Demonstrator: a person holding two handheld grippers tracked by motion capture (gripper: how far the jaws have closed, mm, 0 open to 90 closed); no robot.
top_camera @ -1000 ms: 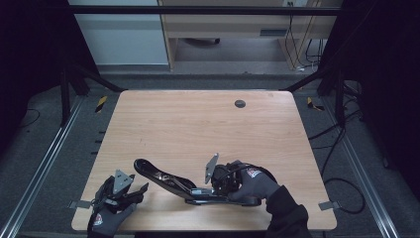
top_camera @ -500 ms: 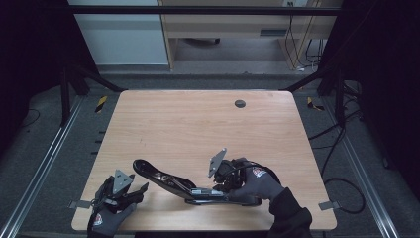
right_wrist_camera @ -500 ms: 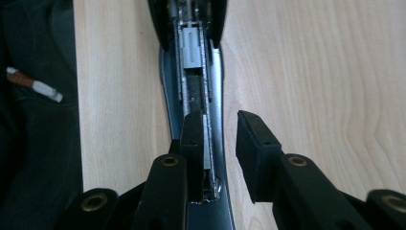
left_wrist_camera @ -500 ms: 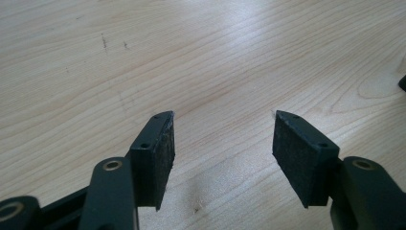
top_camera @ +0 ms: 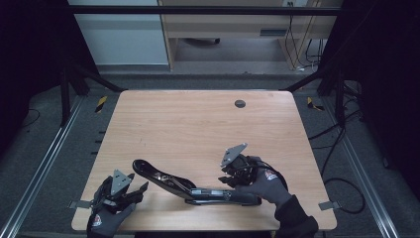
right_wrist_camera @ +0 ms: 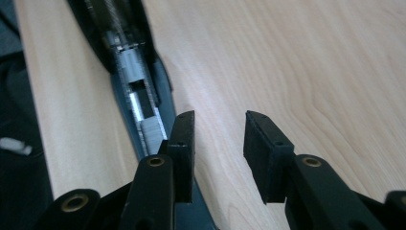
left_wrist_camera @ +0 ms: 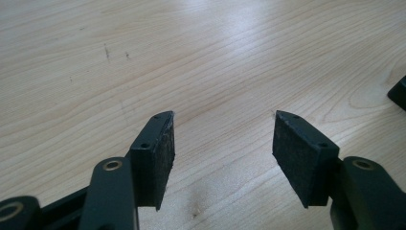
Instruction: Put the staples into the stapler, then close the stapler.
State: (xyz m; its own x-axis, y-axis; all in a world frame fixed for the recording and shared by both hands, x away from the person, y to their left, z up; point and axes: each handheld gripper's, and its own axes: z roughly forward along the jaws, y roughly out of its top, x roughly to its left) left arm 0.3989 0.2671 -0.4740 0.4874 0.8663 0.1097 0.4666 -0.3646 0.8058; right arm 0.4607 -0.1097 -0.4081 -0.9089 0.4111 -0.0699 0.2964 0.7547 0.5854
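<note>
A black stapler (top_camera: 188,186), swung open into one long strip, lies flat near the table's front edge; its metal staple channel (right_wrist_camera: 139,96) faces up. My right gripper (top_camera: 224,174) hovers just above the stapler's right half. Its jaws have just been opening and stand open (right_wrist_camera: 220,117), with bare wood between the pads and the stapler's rim beside the left one. My left gripper (top_camera: 140,191) rests at the front left corner, a short way from the stapler's rounded left end. It is open (left_wrist_camera: 222,124) over bare table.
The wooden table (top_camera: 198,124) has a dark cable hole (top_camera: 239,103) near its far edge. Metal frame rails run along both sides. Yellow-black markers (top_camera: 100,103) lie on the floor by the far corners, and cables (top_camera: 341,144) trail at the right.
The right gripper has drawn back to the right and slightly up off the stapler, and its jaws have widened. The left gripper and the stapler have stayed put.
</note>
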